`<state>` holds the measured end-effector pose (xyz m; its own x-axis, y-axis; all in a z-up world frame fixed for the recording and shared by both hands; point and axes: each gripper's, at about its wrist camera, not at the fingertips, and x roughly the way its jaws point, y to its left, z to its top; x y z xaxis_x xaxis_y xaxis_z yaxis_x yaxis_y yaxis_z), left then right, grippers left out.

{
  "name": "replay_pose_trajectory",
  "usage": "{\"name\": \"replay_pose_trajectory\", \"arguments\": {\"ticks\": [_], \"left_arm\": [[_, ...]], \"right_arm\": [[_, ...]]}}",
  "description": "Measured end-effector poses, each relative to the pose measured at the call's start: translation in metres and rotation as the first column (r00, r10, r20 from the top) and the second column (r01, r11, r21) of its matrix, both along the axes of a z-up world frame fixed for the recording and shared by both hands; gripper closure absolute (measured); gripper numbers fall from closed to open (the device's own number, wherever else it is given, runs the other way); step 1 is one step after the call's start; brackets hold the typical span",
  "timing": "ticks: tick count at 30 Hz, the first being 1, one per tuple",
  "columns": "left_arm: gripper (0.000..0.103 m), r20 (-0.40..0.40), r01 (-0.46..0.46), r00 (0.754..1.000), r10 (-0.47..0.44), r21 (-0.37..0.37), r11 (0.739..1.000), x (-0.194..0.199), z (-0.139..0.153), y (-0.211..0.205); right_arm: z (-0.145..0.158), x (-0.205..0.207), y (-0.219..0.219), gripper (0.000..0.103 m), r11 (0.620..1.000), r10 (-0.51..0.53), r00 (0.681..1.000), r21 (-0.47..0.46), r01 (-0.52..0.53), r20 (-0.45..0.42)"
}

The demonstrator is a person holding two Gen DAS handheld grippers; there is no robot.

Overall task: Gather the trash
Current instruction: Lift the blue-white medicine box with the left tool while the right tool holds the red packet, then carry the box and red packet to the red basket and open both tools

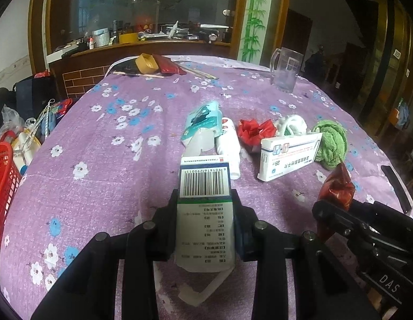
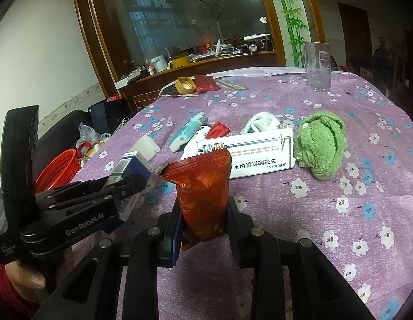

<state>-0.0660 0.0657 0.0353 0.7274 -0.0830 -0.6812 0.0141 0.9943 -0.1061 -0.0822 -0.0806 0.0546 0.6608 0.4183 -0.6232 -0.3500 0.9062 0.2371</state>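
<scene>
My left gripper (image 1: 205,200) is shut on a medicine box with a barcode (image 1: 205,213), held above the purple flowered tablecloth (image 1: 113,173). My right gripper (image 2: 203,208) is shut on a dark red snack wrapper (image 2: 203,192), held upright; it shows at the right of the left wrist view (image 1: 337,186). On the table beyond lie a white medicine box (image 1: 289,154), a teal tissue pack (image 1: 203,122), a white tube (image 1: 229,146), a crumpled red wrapper (image 1: 255,130), a white sock (image 1: 291,125) and a green towel ball (image 1: 331,141).
A red plastic basket (image 1: 2,184) stands off the table's left edge, also in the right wrist view (image 2: 58,168). A clear plastic jug (image 1: 286,69) stands at the far right. A yellow tape roll (image 1: 146,62), a red packet (image 1: 169,64) and chopsticks (image 1: 201,73) lie at the far edge.
</scene>
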Motion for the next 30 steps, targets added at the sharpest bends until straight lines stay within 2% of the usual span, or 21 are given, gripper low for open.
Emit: {"name": "replay_pose_trajectory", "arguments": {"ticks": [8, 15, 30], "left_arm": [[0.07, 0.001, -0.015, 1.0, 0.015, 0.0, 1.0, -0.007, 0.003, 0.008], [0.07, 0.021, -0.027, 0.999, 0.026, 0.011, 1.0, -0.015, 0.01, 0.014], [0.07, 0.046, -0.071, 0.996, 0.071, 0.006, 0.997, -0.026, 0.018, 0.036]], "right_arm": [[-0.001, 0.002, 0.0, 0.071, 1.0, -0.002, 1.0, -0.006, 0.002, -0.008], [-0.005, 0.004, 0.0, 0.071, 1.0, -0.023, 0.999, -0.022, 0.022, -0.048], [0.013, -0.011, 0.028, 0.071, 0.998, 0.059, 0.998, -0.022, -0.059, -0.039]]}}
